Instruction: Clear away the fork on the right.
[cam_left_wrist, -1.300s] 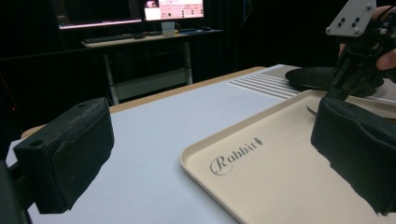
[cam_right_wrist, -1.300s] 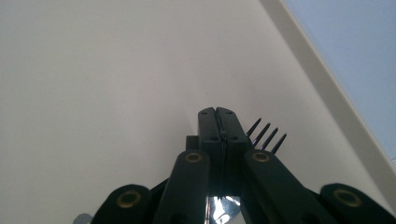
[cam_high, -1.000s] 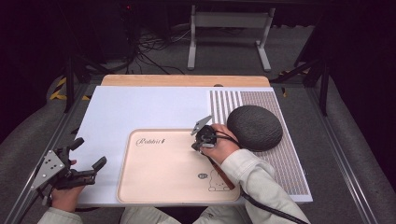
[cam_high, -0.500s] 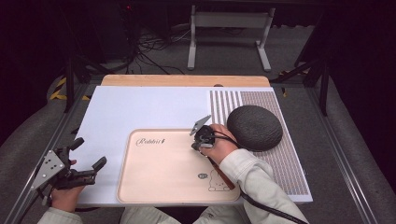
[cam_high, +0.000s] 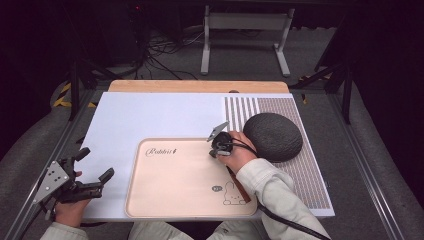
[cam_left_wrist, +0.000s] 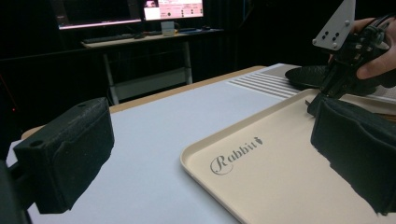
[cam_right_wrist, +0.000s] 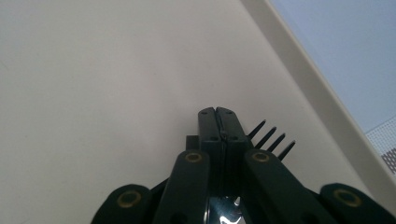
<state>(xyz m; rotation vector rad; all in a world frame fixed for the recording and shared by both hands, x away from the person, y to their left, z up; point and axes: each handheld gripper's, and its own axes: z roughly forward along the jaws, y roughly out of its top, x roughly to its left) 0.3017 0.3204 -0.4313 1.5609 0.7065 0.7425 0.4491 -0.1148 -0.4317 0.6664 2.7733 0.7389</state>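
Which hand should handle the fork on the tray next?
Right. The right gripper is down over the tray, jaws shut, with the fork tines beside them. The left gripper is open, off the tray's left edge.

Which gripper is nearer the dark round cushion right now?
Right. The right gripper sits over the tray just beside the cushion; the left gripper hangs off the table's far-left edge.

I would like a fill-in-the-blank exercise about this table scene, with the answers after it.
1. The word printed on the tray is ___.
2. The left tongs are ___.
3. The right tongs are ___.
4. In the high view, the dark round pad lies to the ___ of the tray.

Missing words: Rabbit; open; shut; right
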